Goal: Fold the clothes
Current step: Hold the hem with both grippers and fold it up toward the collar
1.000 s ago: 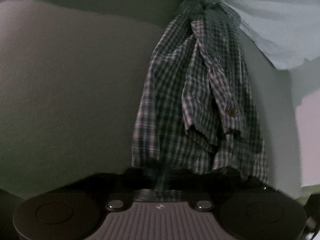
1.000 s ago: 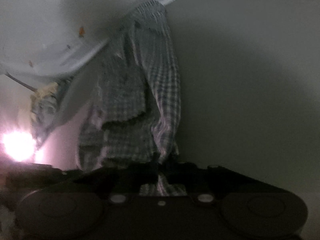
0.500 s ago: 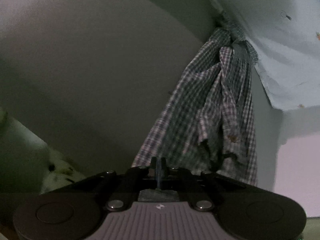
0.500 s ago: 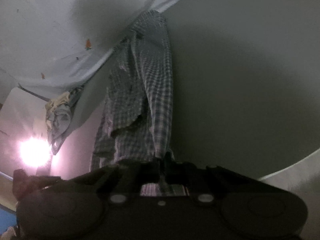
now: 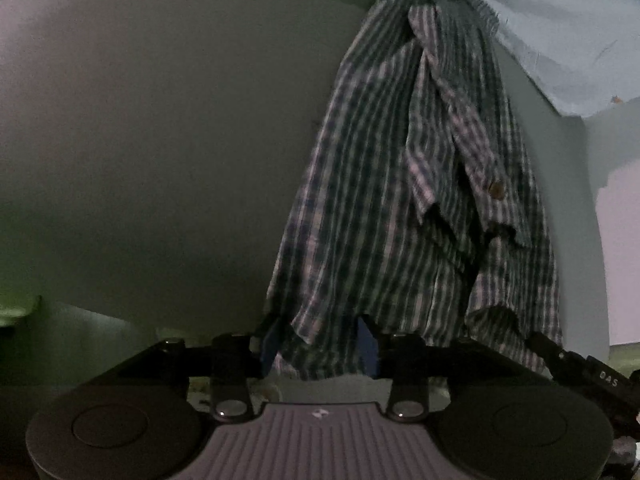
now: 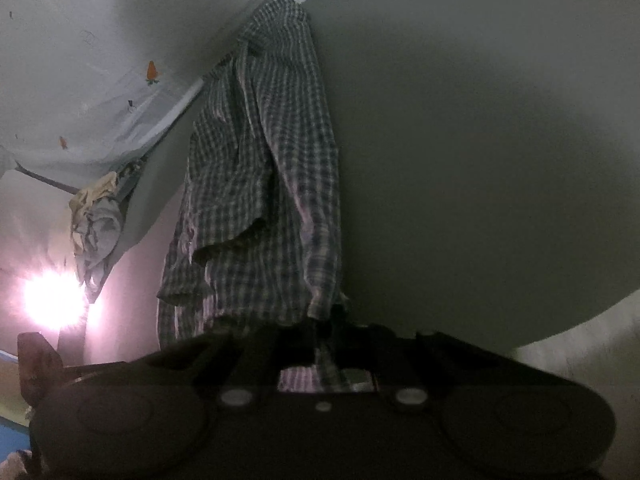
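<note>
A dark checked shirt [image 5: 404,184] hangs bunched between the two grippers, its far end trailing onto a grey surface. In the left wrist view my left gripper [image 5: 320,344] has its blue-padded fingers [image 5: 366,344] apart, with the shirt's hem lying loosely between them. In the right wrist view the same shirt [image 6: 264,184] runs down into my right gripper [image 6: 324,320], whose dark fingers are closed on the cloth's edge. A brown button [image 5: 497,189] shows on the shirt's placket.
A pale blue sheet with small carrot prints [image 6: 92,52] covers the far side; it also shows in the left wrist view [image 5: 568,28]. A crumpled pile of light clothes [image 6: 96,224] lies by it. A bright lamp glare [image 6: 52,300] is at the left. The grey surface [image 6: 480,140] spreads right.
My left gripper's fingers have opened and the shirt's hem now lies loose between them. The left view swung back toward the shirt. My right gripper stays closed on the cloth.
</note>
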